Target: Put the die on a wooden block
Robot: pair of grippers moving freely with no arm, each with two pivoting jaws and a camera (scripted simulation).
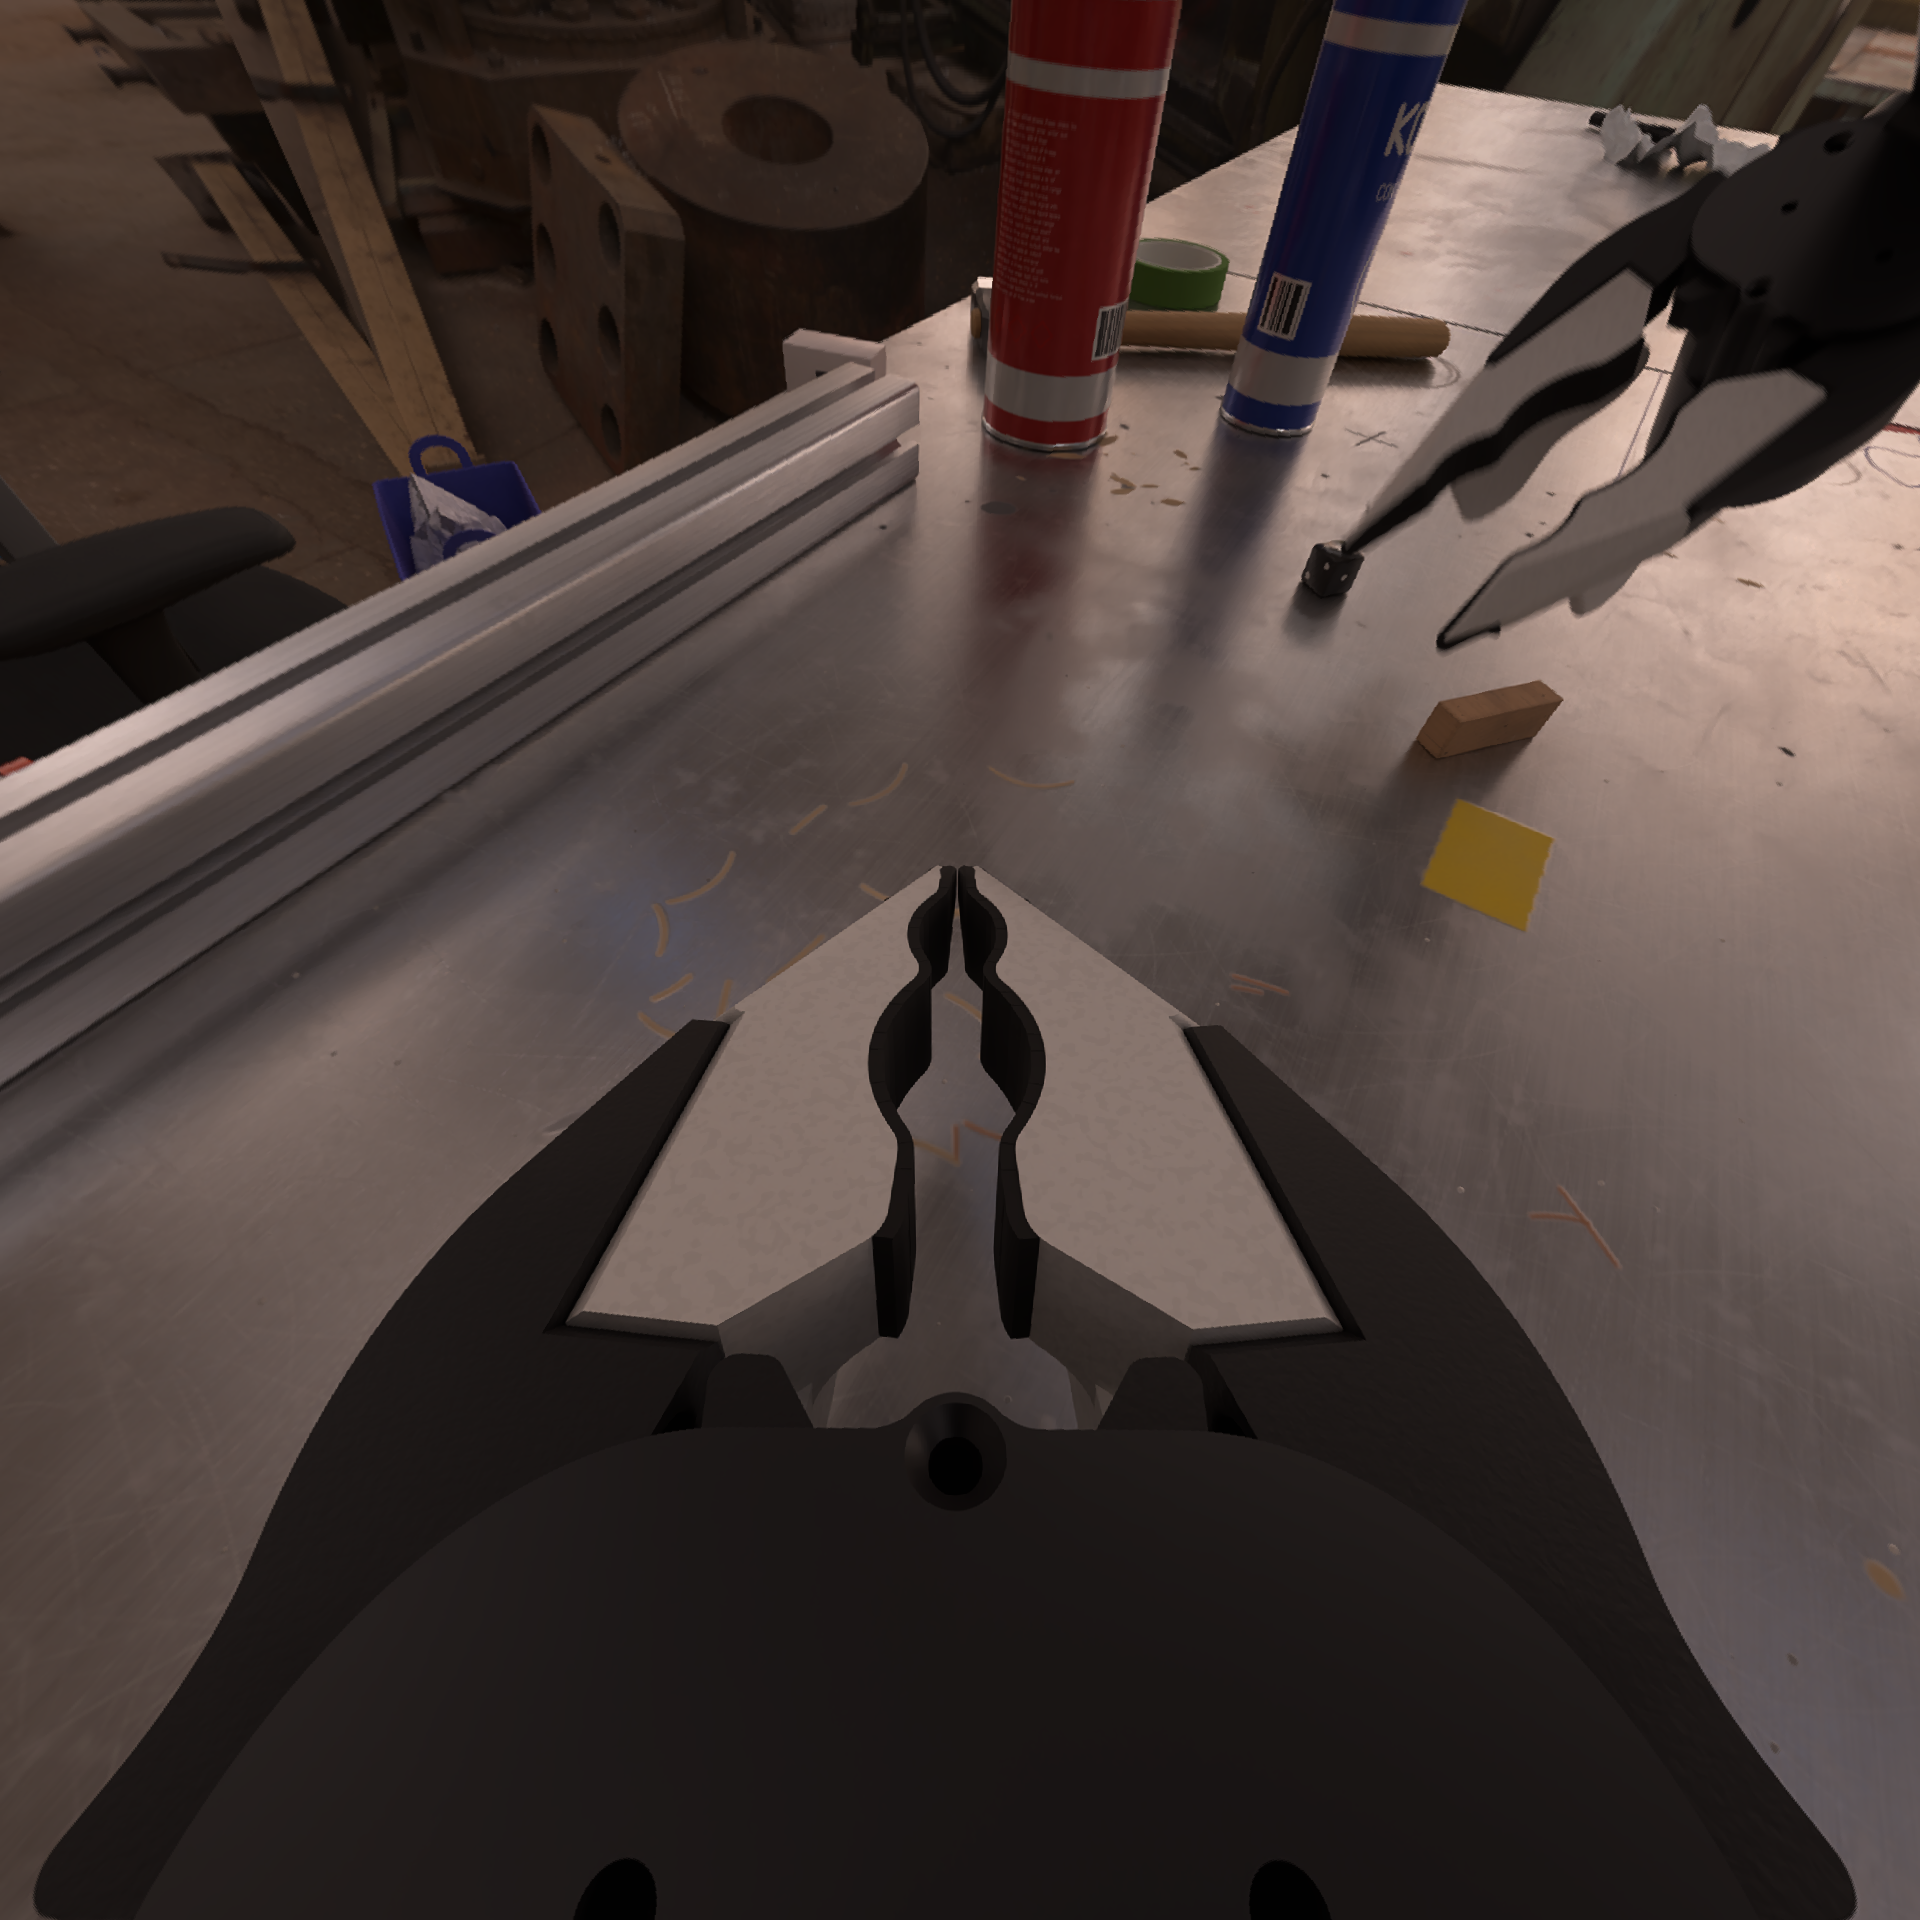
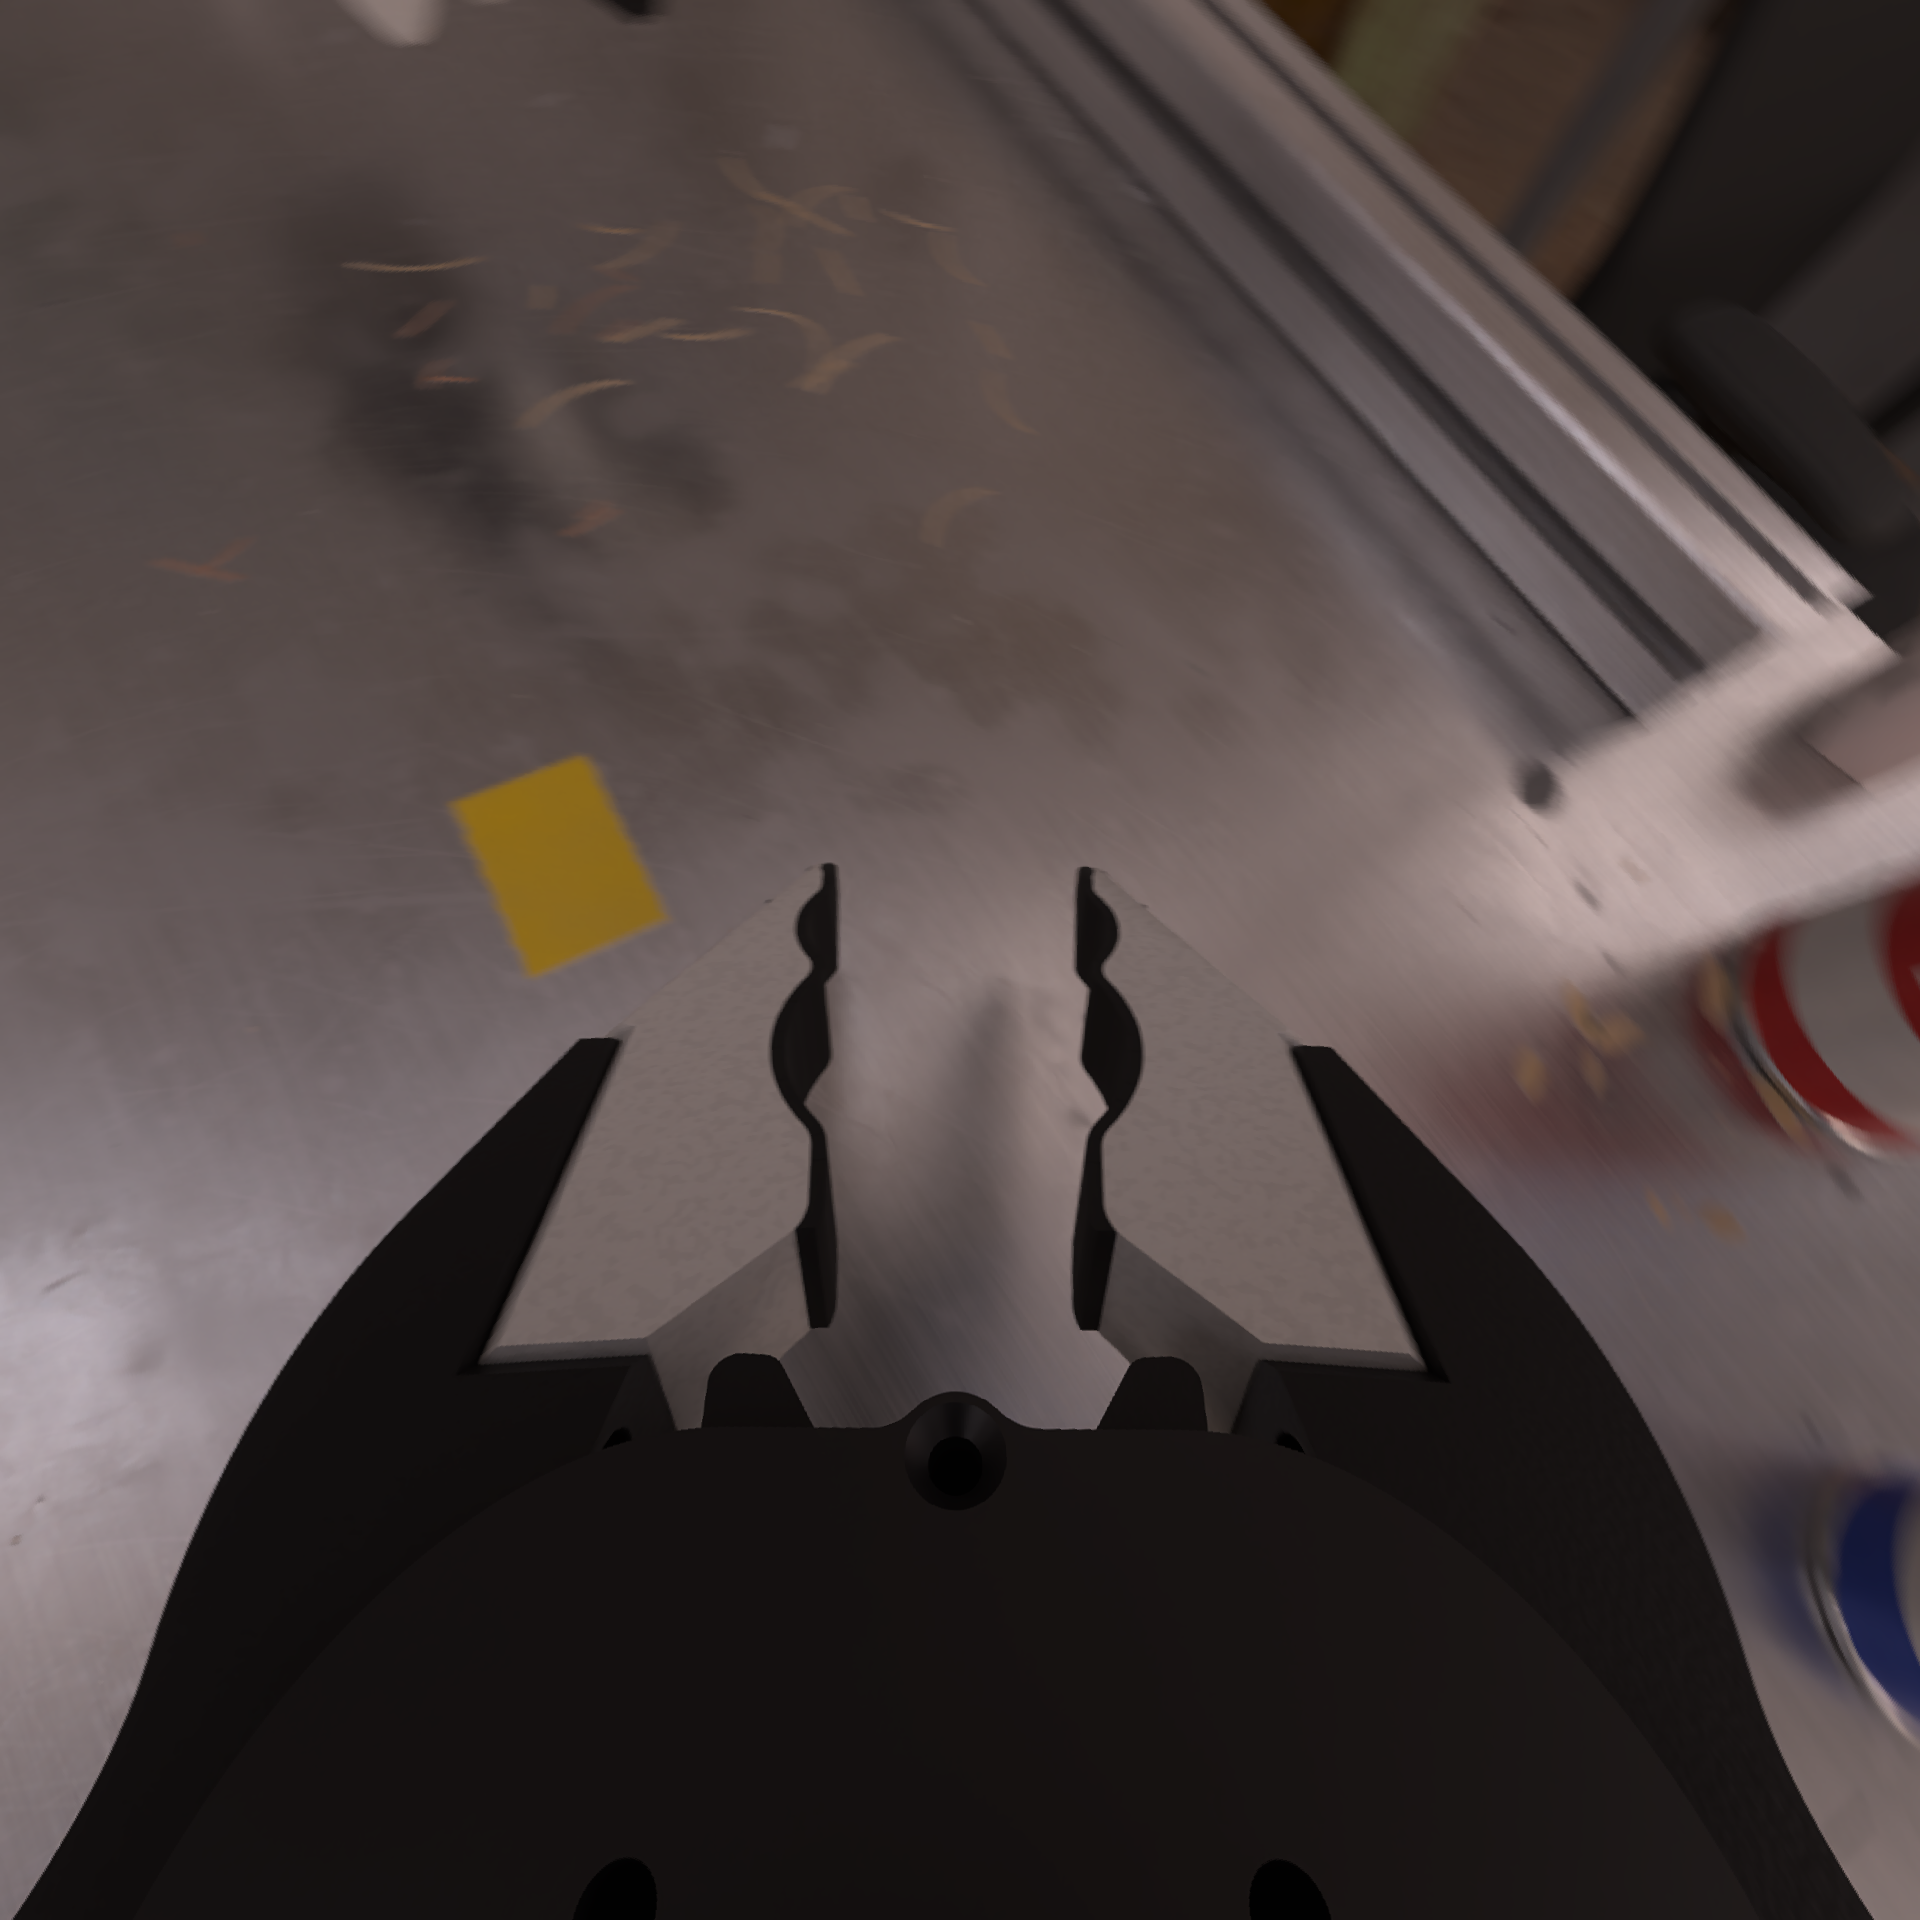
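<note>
A small black die (image 1: pixel 1332 569) with white pips lies on the metal table (image 1: pixel 1039 707). A wooden block (image 1: pixel 1491 717) lies flat to its right and nearer. My right gripper (image 1: pixel 1408 587) is open and empty, angled down from the upper right. One of its fingertips (image 1: pixel 1369 535) is at the die's upper right edge; I cannot tell if they touch. The right wrist view shows the open right gripper (image 2: pixel 954 883) over bare table, with neither die nor block in view. My left gripper (image 1: pixel 958 878) is shut and empty, low over the table's near middle.
A yellow square (image 1: pixel 1488 862) lies flat near the block, also in the right wrist view (image 2: pixel 556 862). A red can (image 1: pixel 1070 229) and a blue can (image 1: pixel 1340 229) stand behind the die. An aluminium profile (image 1: pixel 416 665) runs along the left edge. Green tape (image 1: pixel 1179 272) lies at the back.
</note>
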